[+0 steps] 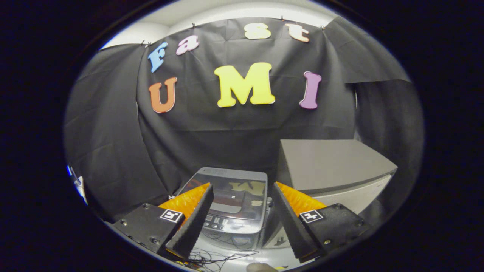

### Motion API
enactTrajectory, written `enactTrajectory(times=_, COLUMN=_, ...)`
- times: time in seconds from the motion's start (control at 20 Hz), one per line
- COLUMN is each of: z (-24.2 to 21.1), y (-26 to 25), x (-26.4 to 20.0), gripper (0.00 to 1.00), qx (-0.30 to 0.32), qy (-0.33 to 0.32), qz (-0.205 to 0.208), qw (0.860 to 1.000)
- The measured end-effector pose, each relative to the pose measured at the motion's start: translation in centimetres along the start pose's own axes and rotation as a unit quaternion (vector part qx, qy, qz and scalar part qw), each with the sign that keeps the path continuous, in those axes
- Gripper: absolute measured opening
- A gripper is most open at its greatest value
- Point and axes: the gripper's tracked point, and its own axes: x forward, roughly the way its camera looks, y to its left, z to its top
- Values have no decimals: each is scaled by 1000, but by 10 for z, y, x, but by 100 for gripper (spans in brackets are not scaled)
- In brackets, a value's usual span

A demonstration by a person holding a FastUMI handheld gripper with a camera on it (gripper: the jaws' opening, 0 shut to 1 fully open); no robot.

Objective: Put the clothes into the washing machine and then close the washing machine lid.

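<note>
The gripper (pixel 242 194) hangs in the air with its fingers spread wide apart and nothing between them. Through the gap you look down on the washer (pixel 230 211), a small grey top-loader standing on the pale floor (pixel 242 254) just ahead of and below the fingertips. Its lid (pixel 236 189) lies flat and closed, a dark glossy panel that mirrors the wall behind. Along the washer's near edge runs a strip of small buttons (pixel 219 223), partly hidden by the left finger (pixel 191 223).

Just beside the washer, on its right, stands a grey box (pixel 329 166) with a broad flat top, taller than the washer and reaching further back. Its pale front face drops behind the right finger (pixel 291 223). Whether box and washer touch cannot be told, since the finger covers the seam.

On the floor in front of the washer, thin dark cables (pixel 211 258) lie in a loose tangle near the left finger's base.

Black cloth (pixel 211 124) closes the booth behind both machines, hanging in folds down to the floor at the back.

No clothes are to be seen lying around the washer, and its drum is hidden under the closed lid.
</note>
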Motion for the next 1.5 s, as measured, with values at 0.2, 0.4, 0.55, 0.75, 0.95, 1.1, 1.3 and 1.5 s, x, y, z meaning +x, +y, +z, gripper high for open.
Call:
enactTrajectory(times=0.2, z=-28, y=-67, x=-61, gripper=98, qx=5, qy=-14, qz=-21, qw=1000)
enactTrajectory(times=0.4, z=-58, y=-134, x=-126, gripper=98, qx=-6, qy=-32, qz=-60, qw=998)
enactTrajectory(times=0.55, z=-84, y=-173, x=-175, gripper=98, qx=-9, qy=-33, qz=-81, qw=996)
enactTrajectory(times=0.75, z=-116, y=-210, x=-237, gripper=98, qx=-3, qy=-36, qz=-100, qw=994)
enactTrajectory(times=0.95, z=-135, y=-229, x=-281, gripper=98, qx=0, qy=-45, qz=-111, qw=993)
enactTrajectory(times=1.1, z=-148, y=-241, x=-304, gripper=98, qx=-5, qy=-45, qz=-122, qw=991)
enactTrajectory(times=1.3, z=-162, y=-250, x=-320, gripper=98, qx=-2, qy=-37, qz=-130, qw=991)
enactTrajectory(times=1.5, z=-170, y=-258, x=-325, gripper=98, qx=-5, qy=-32, qz=-137, qw=990)
